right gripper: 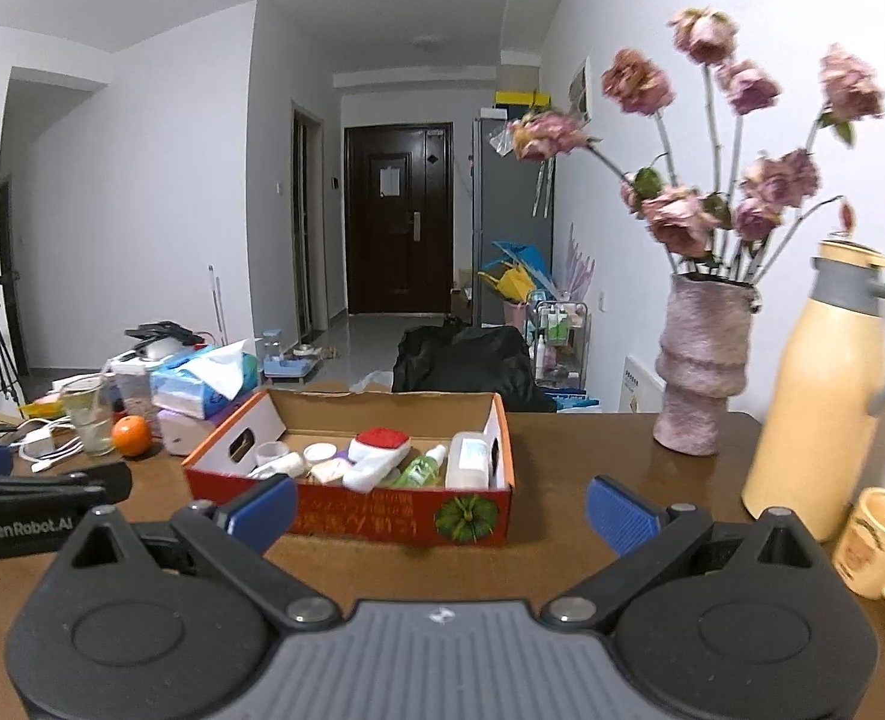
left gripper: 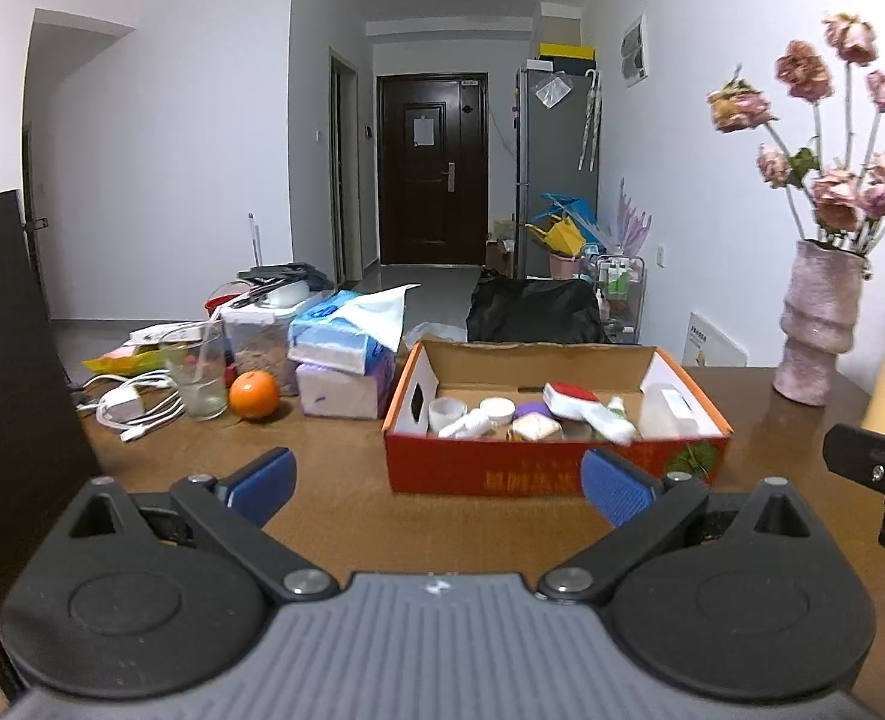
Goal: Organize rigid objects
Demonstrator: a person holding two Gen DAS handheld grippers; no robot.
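Note:
An open red cardboard box (left gripper: 502, 474) (right gripper: 358, 510) sits on the brown table and holds several small items: white jars, a white bottle (left gripper: 466, 423), a red-and-white sponge (left gripper: 568, 396) (right gripper: 379, 447), a green spray bottle (right gripper: 424, 465) and a clear container (right gripper: 469, 459). My left gripper (left gripper: 442, 489) is open, a short way in front of the box, nothing between its blue pads. My right gripper (right gripper: 442, 513) is also open and empty, before the box's front right part. The left gripper's side shows at the left edge of the right wrist view.
Left of the box lie tissue packs (left gripper: 346, 360), an orange (left gripper: 254, 394), a glass (left gripper: 199, 372) and white cables (left gripper: 133, 405). A pink vase of dried roses (right gripper: 700, 372), a cream thermos jug (right gripper: 826, 396) and a cream mug (right gripper: 877, 543) stand on the right. A dark panel (left gripper: 10, 360) stands at far left.

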